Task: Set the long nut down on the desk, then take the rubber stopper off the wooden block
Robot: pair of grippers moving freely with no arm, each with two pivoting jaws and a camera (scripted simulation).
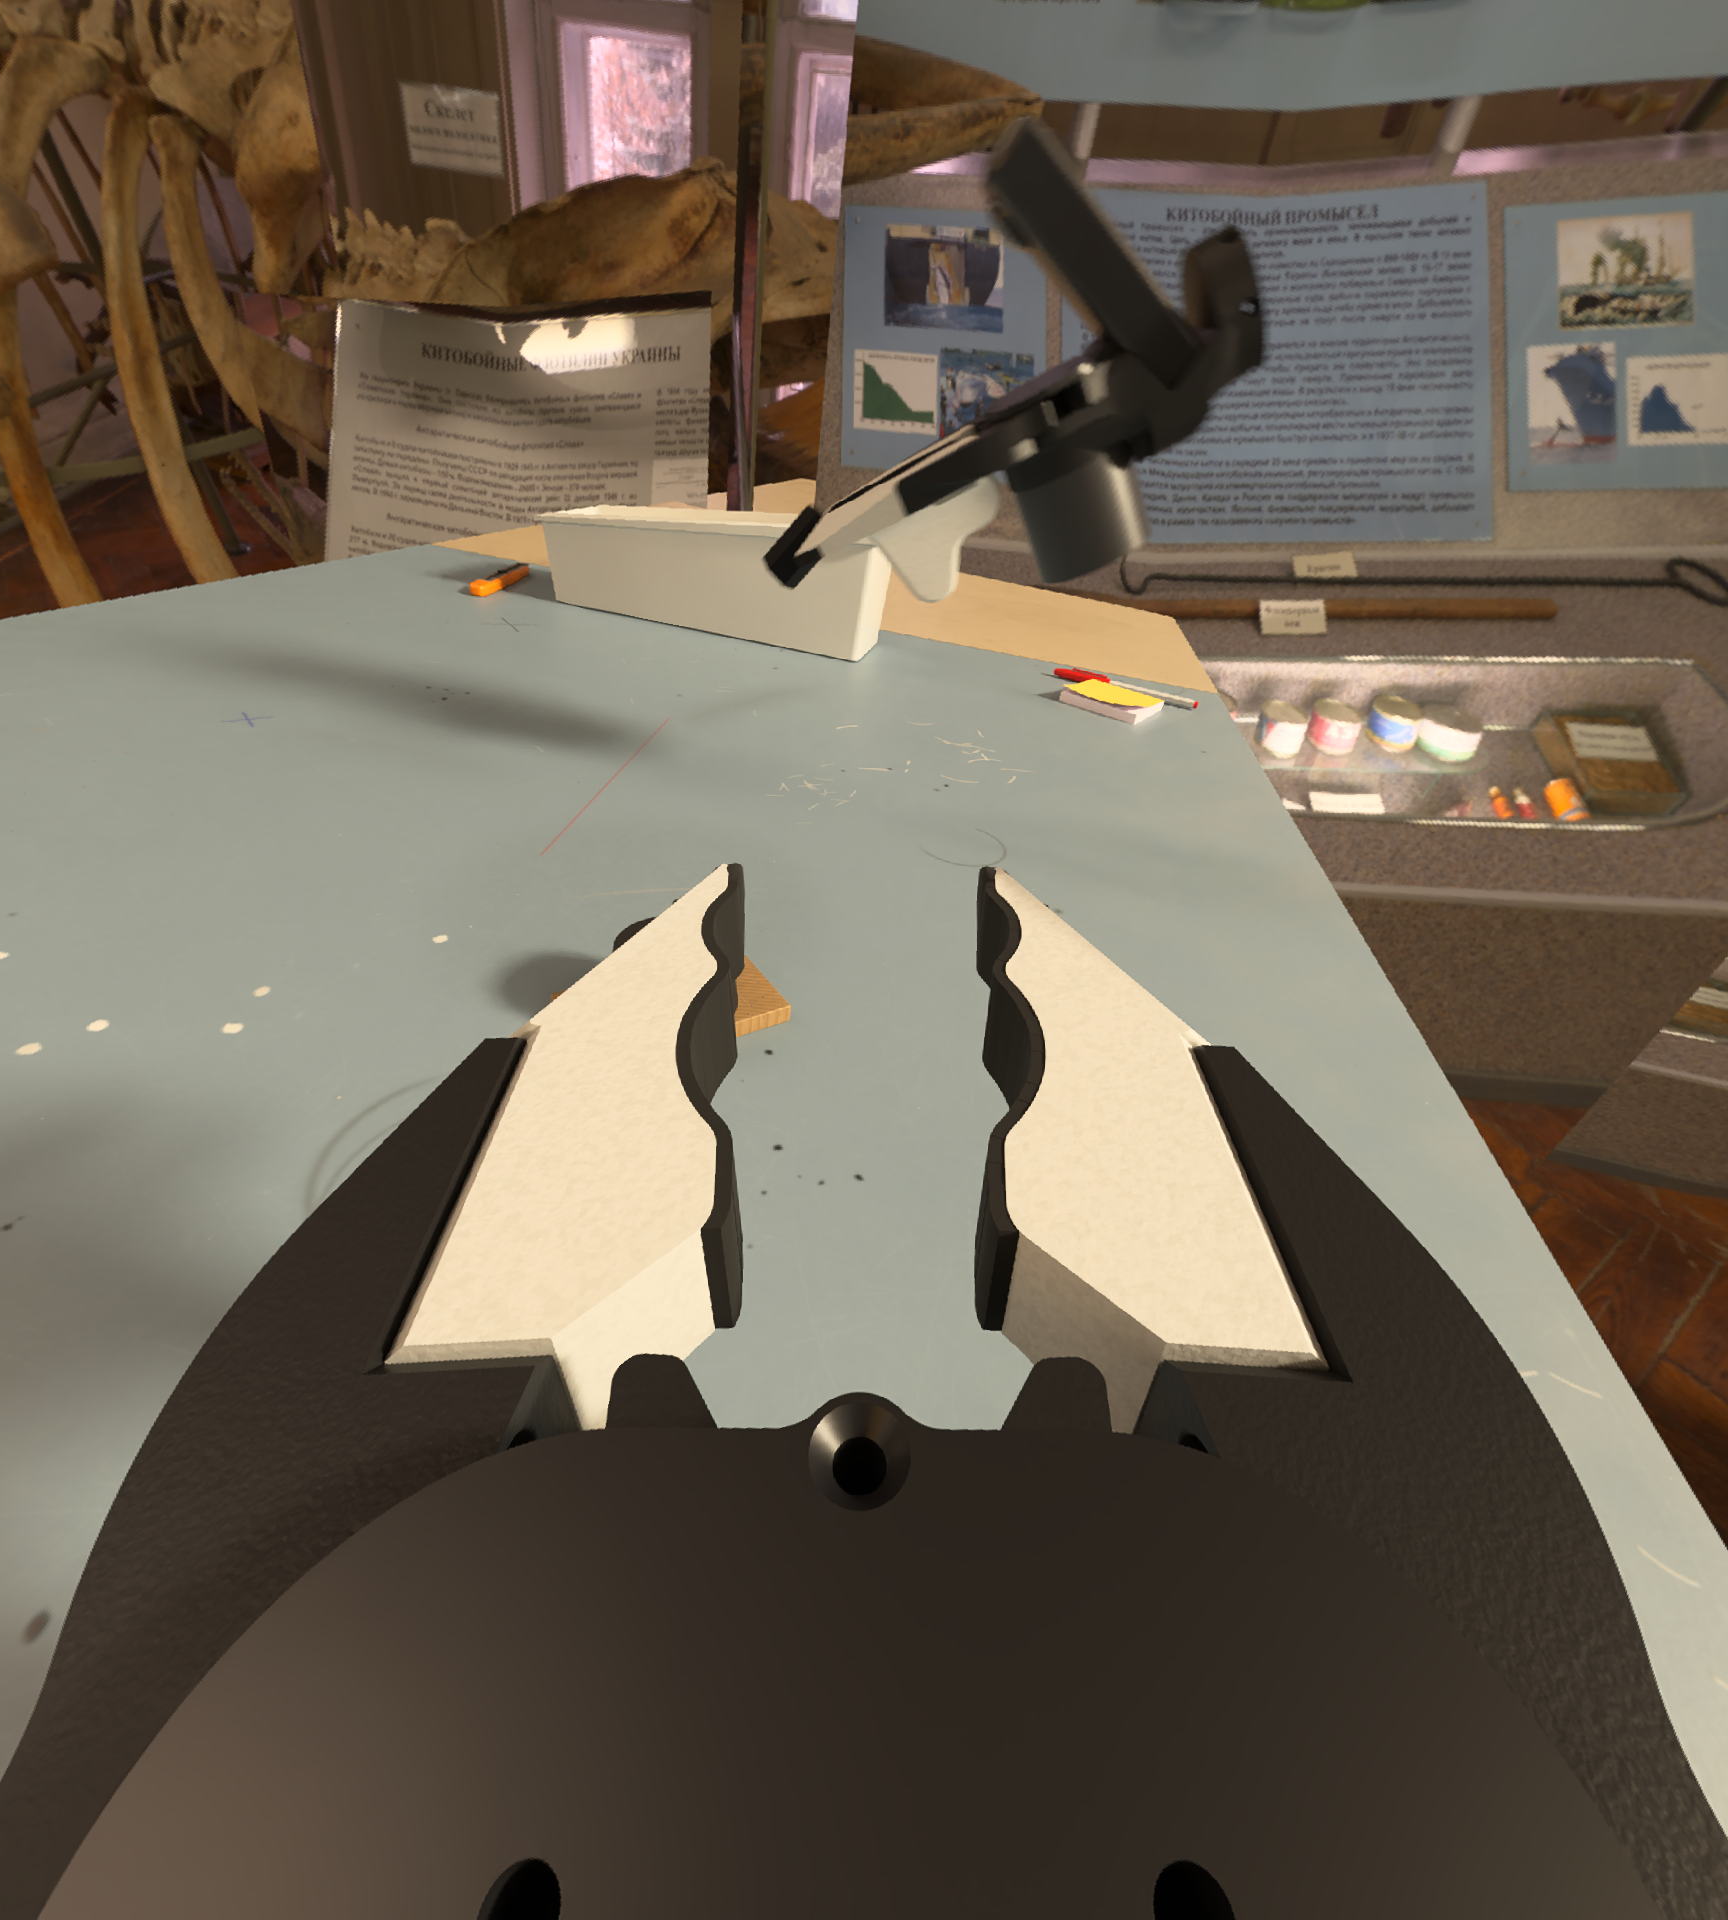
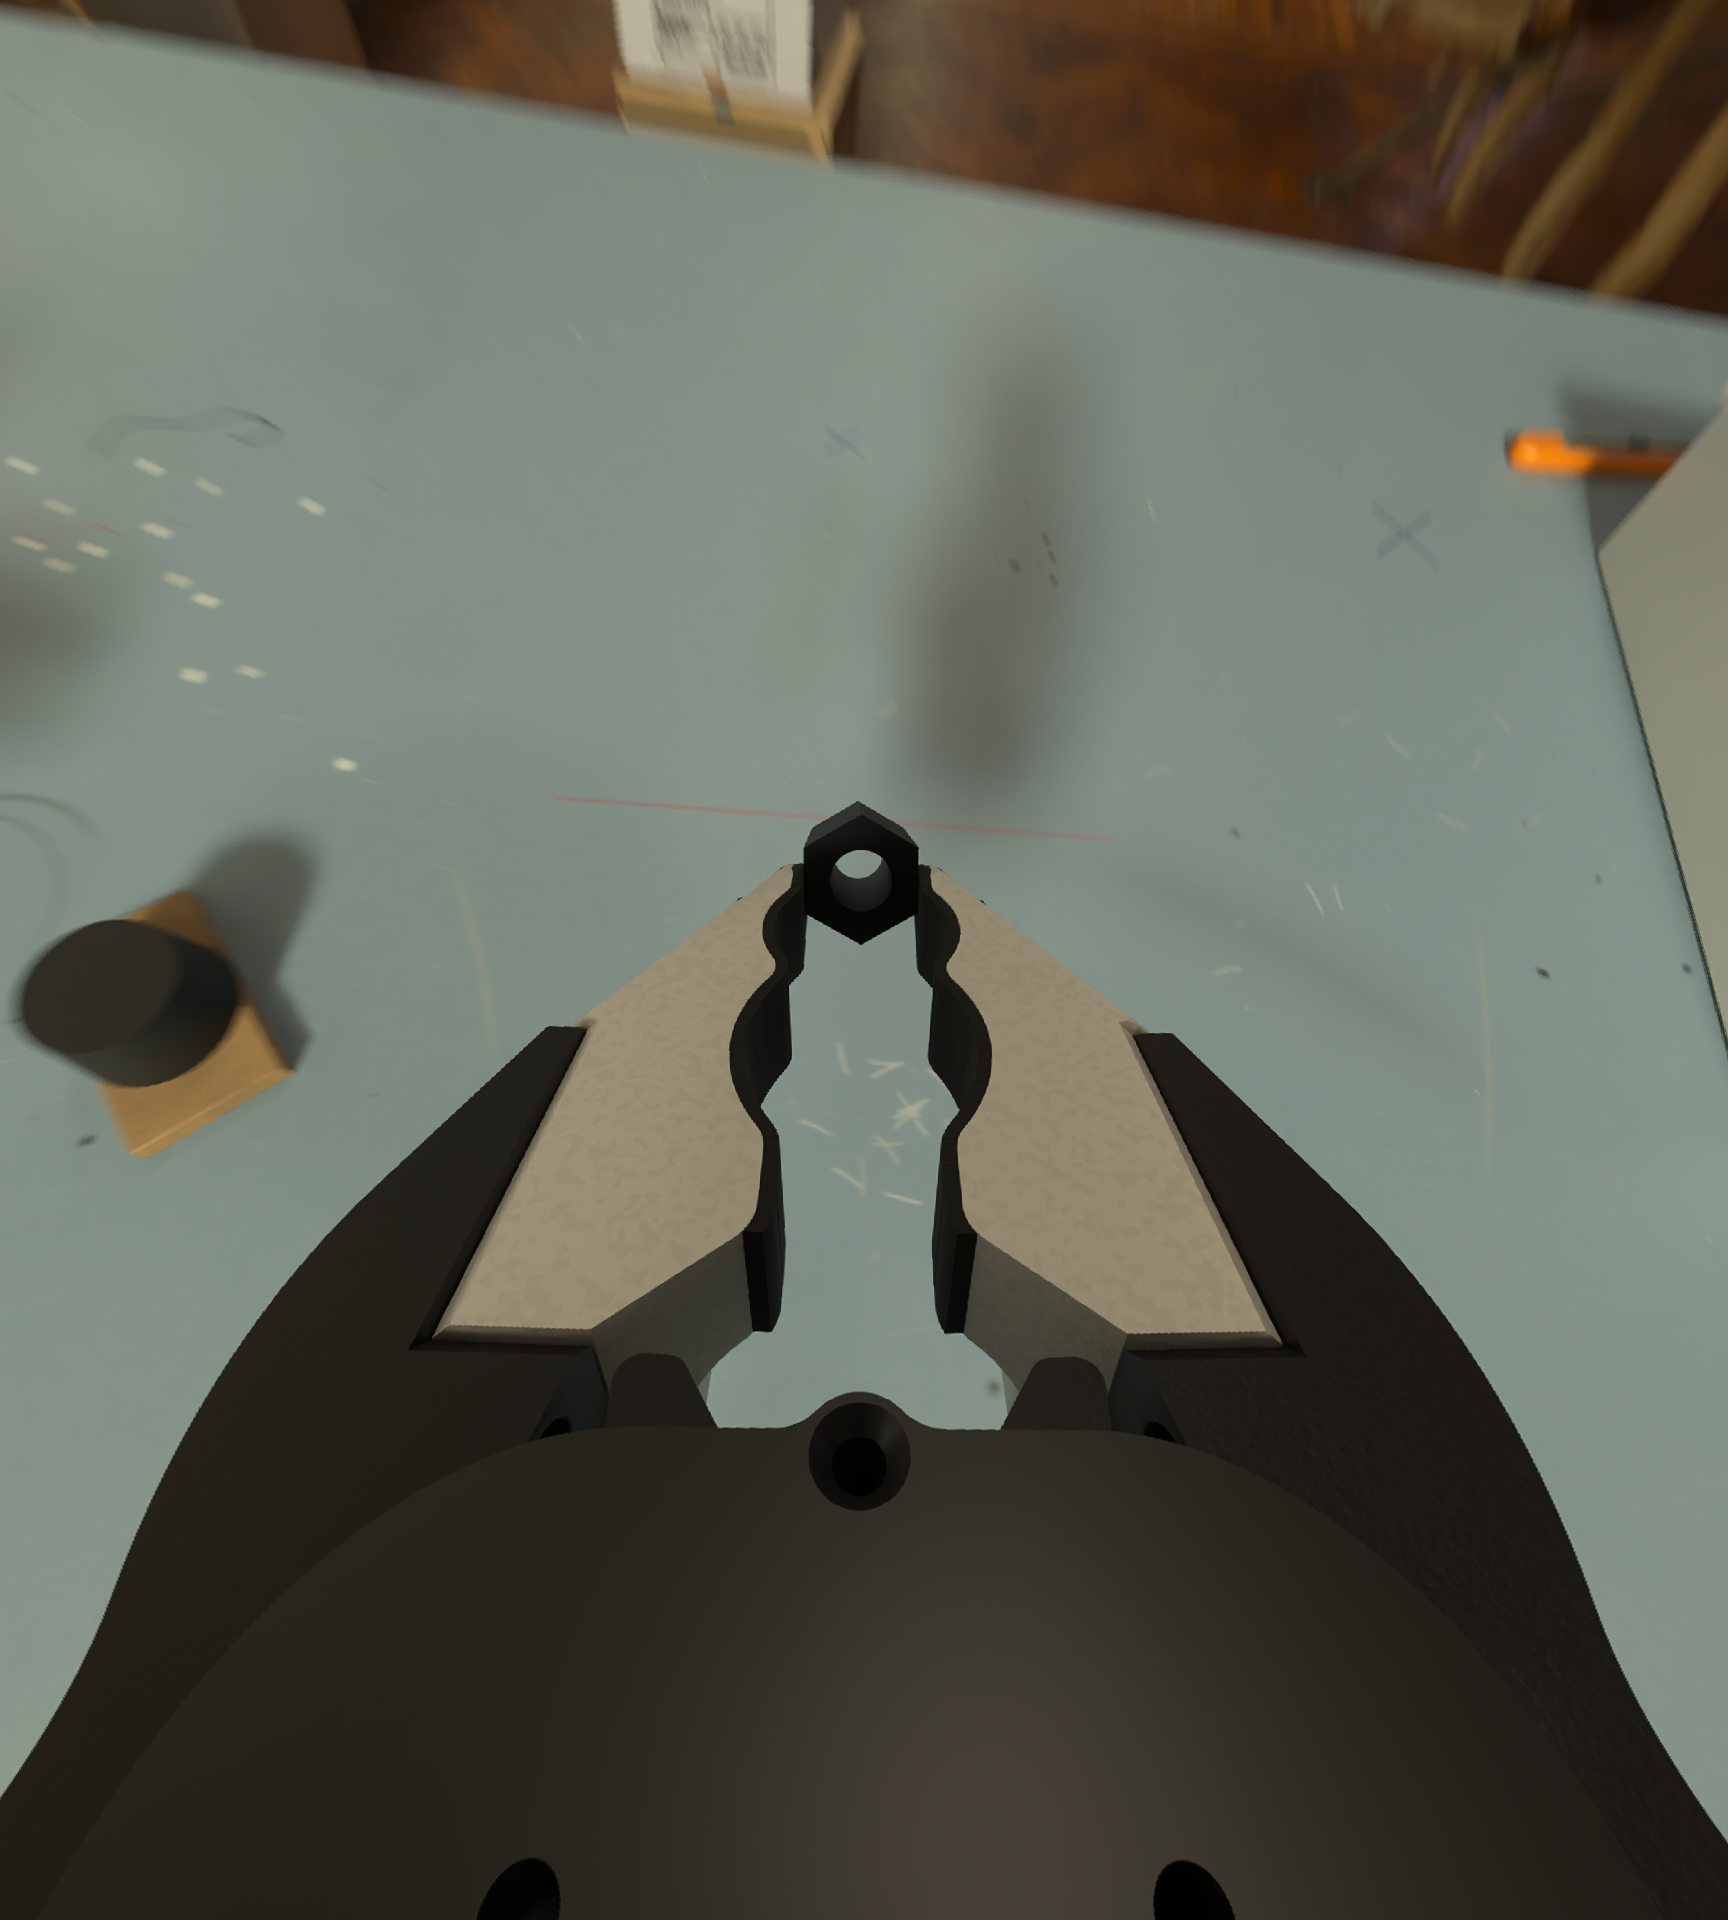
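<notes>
Left wrist view: left gripper low over the blue desk, fingers spread, nothing between them. Wooden block just past the left fingertip, mostly hidden. Right gripper aloft at far right, tilted down-left.

Right wrist view: right gripper above the desk, fingertips pinching the long nut, black, hexagonal, bore facing the camera. Black rubber stopper standing on the wooden block at near left.

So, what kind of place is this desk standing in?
It looks like a natural history museum hall. Behind the pale blue desk stand a large animal skeleton, wall information boards with pictures, and a glass display case holding tins.
</notes>
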